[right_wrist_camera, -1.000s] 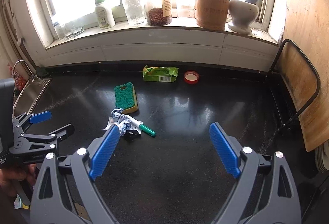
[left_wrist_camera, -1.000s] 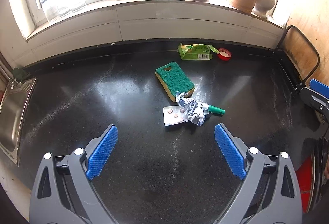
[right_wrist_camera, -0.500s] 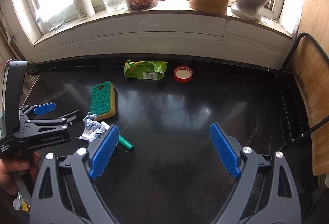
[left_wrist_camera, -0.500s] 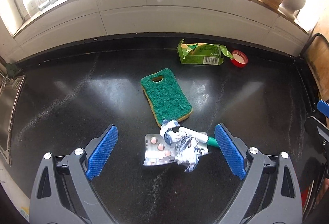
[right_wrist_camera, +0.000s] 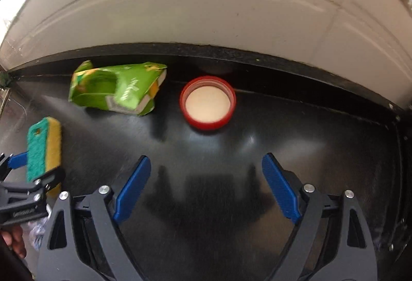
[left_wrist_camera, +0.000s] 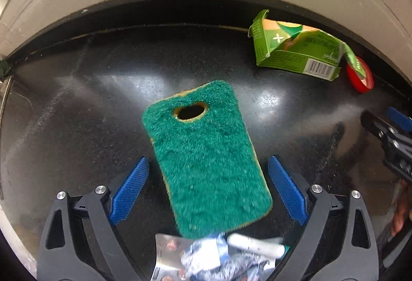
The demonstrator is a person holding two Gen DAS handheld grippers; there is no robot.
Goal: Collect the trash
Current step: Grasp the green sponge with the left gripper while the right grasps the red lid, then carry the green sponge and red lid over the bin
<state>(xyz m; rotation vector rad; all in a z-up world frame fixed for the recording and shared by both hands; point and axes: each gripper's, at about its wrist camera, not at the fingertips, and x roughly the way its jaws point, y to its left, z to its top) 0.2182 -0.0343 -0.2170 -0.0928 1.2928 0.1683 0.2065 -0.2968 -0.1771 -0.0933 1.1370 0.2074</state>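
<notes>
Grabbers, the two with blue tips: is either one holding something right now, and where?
No. The left gripper is open around the green sponge without touching; the right gripper closes slightly, nothing between its jaws.

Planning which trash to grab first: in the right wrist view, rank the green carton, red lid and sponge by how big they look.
1. green carton, largest.
2. red lid and sponge look close; the sponge is partly hidden behind the left gripper, so no ranking between them.

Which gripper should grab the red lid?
The right gripper, I think. Its jaws are closing slightly with nothing between them, and the lid lies just ahead. The left gripper straddles the sponge, with the lid far off.
</notes>
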